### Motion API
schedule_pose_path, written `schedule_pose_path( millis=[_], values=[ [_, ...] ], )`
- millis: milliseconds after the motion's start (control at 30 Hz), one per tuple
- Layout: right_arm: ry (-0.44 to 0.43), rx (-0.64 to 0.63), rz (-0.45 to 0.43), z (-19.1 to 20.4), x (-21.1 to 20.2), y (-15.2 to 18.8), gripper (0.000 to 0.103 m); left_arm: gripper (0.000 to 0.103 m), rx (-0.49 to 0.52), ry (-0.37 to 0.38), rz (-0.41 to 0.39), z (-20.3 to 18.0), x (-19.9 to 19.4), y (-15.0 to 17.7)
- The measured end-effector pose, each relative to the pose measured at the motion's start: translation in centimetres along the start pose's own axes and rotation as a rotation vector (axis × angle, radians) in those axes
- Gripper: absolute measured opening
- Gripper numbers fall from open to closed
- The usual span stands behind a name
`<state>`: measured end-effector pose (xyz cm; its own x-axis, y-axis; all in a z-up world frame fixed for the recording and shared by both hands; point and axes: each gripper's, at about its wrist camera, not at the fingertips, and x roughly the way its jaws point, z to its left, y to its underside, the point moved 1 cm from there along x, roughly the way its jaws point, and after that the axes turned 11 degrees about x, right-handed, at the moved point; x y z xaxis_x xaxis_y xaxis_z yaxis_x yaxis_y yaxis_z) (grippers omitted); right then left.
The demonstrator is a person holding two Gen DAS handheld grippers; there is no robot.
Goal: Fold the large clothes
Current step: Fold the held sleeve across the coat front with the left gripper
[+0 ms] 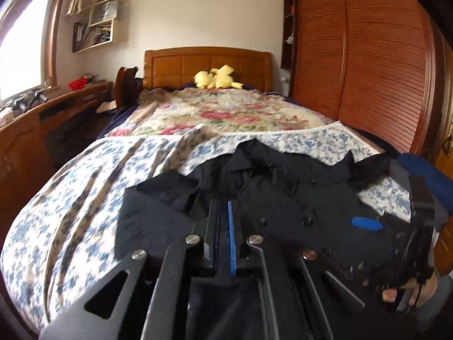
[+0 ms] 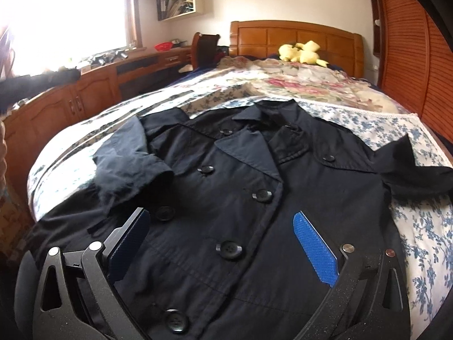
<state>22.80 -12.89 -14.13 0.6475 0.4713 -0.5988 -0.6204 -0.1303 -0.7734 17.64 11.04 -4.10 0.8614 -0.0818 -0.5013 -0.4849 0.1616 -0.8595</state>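
Left wrist view: we see our left tool pressed together with nothing pinched, just above the dark coat. Our right tool stands spread wide over the coat's buttoned front. That coat lies face up on the bed, well short of the yellow plush.

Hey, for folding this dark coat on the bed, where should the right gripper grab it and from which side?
Probably the sleeve sticking out on the coat's right side. It lies flat on the floral bedspread, free of the body, so the open right gripper could come from the bed's right edge and pinch its end.
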Motion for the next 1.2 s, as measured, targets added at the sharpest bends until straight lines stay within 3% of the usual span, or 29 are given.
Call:
schedule_pose_path(
  millis=[233, 467, 700, 767, 833, 867, 933, 1033, 1200],
  values=[
    [-0.064, -0.042, 0.042, 3.8, 1.7, -0.5, 0.090, 0.005, -0.053, -0.050, 0.023, 2.9, -3.4, 4.1],
    [-0.075, -0.061, 0.098, 6.4, 5.7, -1.6, 0.088, 0.014, -0.050, -0.095, 0.028, 4.5, -5.8, 7.1],
    [-0.066, -0.041, 0.205, 6.7, 11.3, -2.0, 0.081, 0.038, -0.082, -0.100, 0.005, 5.6, -7.0, 9.1],
    [-0.103, -0.015, 0.252, 6.4, 12.5, -2.0, 0.076, 0.043, -0.091, -0.100, 0.007, 5.9, -7.3, 9.7],
    [-0.137, 0.005, 0.282, 6.2, 13.3, -2.0, 0.063, 0.055, -0.106, -0.101, 0.012, 6.3, -7.4, 10.2],
    [-0.141, 0.003, 0.284, 6.2, 13.4, -2.0, 0.058, 0.055, -0.112, -0.100, 0.009, 6.4, -7.4, 10.4],
    [-0.151, -0.016, 0.280, 6.6, 13.2, -1.8, 0.032, 0.055, -0.122, -0.102, 0.017, 6.6, -7.5, 10.8],
    [-0.160, -0.066, 0.253, 7.6, 12.1, -1.7, 0.008, 0.055, -0.124, -0.138, 0.020, 6.7, -7.7, 11.1],
    [-0.215, -0.112, 0.171, 8.3, 8.3, -2.5, 0.005, 0.055, -0.128, -0.128, 0.016, 6.3, -7.8, 11.2]
  ],
)
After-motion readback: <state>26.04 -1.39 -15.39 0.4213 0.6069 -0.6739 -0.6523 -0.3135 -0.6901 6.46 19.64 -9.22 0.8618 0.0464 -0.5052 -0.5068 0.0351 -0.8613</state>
